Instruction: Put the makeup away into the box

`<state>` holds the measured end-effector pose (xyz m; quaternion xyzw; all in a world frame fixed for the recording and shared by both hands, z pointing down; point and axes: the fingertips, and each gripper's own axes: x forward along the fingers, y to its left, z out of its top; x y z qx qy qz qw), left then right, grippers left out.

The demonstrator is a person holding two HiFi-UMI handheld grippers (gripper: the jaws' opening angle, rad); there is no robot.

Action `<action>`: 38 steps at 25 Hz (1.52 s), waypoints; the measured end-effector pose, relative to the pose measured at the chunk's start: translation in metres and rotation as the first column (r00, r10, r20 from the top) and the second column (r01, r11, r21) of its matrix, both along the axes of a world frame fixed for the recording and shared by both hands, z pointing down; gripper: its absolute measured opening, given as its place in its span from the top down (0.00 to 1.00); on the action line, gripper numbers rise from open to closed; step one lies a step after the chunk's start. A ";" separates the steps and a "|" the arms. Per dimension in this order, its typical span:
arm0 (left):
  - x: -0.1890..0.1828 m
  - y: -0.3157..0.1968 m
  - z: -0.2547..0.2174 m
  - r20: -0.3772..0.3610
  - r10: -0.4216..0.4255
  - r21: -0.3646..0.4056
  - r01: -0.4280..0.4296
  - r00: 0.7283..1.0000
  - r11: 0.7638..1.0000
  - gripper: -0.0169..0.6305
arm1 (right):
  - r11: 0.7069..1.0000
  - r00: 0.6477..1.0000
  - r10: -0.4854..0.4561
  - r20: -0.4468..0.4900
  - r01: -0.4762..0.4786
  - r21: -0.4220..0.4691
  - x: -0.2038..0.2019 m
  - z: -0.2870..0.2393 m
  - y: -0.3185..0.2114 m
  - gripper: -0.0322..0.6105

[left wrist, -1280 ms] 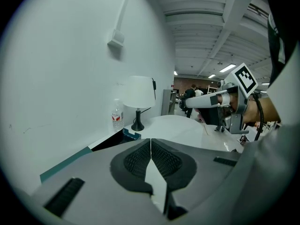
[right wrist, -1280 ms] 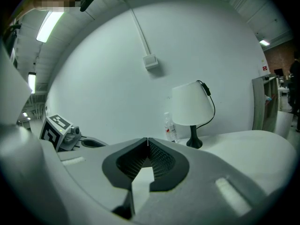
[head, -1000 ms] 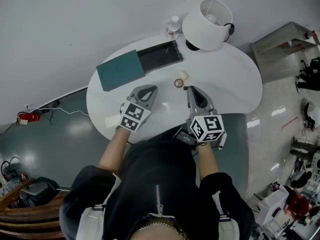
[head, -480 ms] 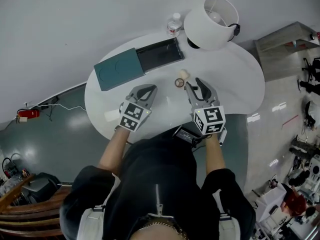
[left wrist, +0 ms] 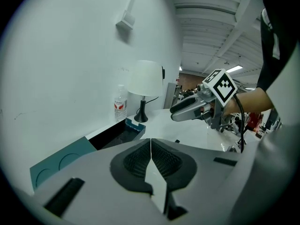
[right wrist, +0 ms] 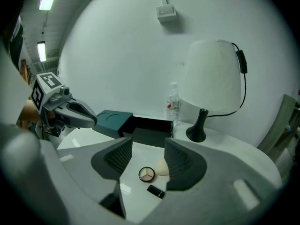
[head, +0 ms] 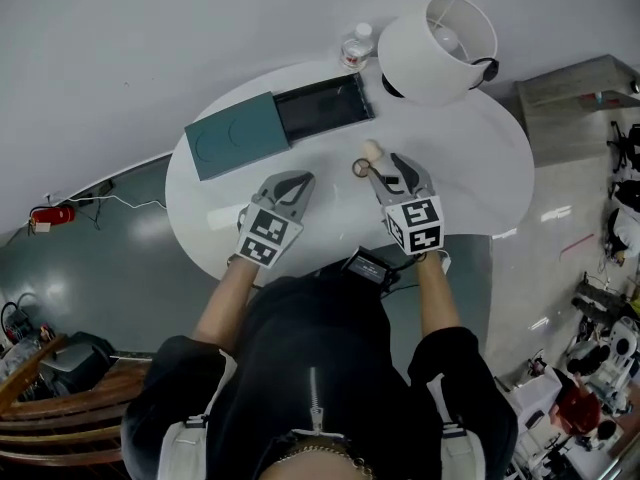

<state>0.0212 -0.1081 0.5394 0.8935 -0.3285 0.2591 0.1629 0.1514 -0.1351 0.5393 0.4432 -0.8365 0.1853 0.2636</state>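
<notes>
Jaws of the left gripper (head: pixel 296 178) are pressed together with nothing between them, low over the white table (head: pixel 470 168) near its front edge. Beside it, the right gripper (head: pixel 392 164) has just been spreading its jaws; they stand apart and grip nothing. In their gap a round compact (right wrist: pixel 146 174), a pale sponge (right wrist: pixel 162 168) just beside it and a small black tube (right wrist: pixel 156 191) lie on the tabletop. Farther back the black box (head: pixel 320 109) sits open, its teal lid (head: pixel 232 144) laid at its left. Behind these stand a white lamp (head: pixel 437 45) and a water bottle (head: pixel 357 48).
</notes>
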 end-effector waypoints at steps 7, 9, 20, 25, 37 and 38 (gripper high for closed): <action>0.004 0.001 0.013 0.018 0.016 -0.032 -0.015 1.000 0.999 0.95 | 0.998 0.997 -0.028 -0.078 0.024 -0.054 0.005 0.043 -0.015 0.62; 0.006 -0.001 0.016 0.022 0.016 -0.040 -0.016 1.000 0.999 0.95 | 0.996 0.994 -0.042 -0.098 0.033 -0.088 0.007 0.059 -0.018 0.62; 0.008 -0.003 0.031 0.037 0.018 -0.078 -0.015 0.999 0.997 0.95 | 0.972 0.989 -0.036 -0.145 0.001 -0.236 0.019 0.117 -0.024 0.62; 0.005 -0.004 0.034 0.044 0.012 -0.087 -0.008 0.999 0.996 0.95 | 0.951 0.986 -0.055 -0.156 0.004 -0.309 0.019 0.137 -0.019 0.64; -0.001 -0.004 0.036 0.048 -0.003 -0.093 0.007 0.999 0.996 0.95 | 0.933 0.981 -0.063 -0.184 -0.007 -0.360 0.022 0.155 -0.016 0.71; -0.002 -0.004 0.036 0.048 -0.003 -0.093 0.007 0.999 0.996 0.95 | 0.933 0.981 -0.062 -0.186 -0.009 -0.359 0.022 0.155 -0.015 0.71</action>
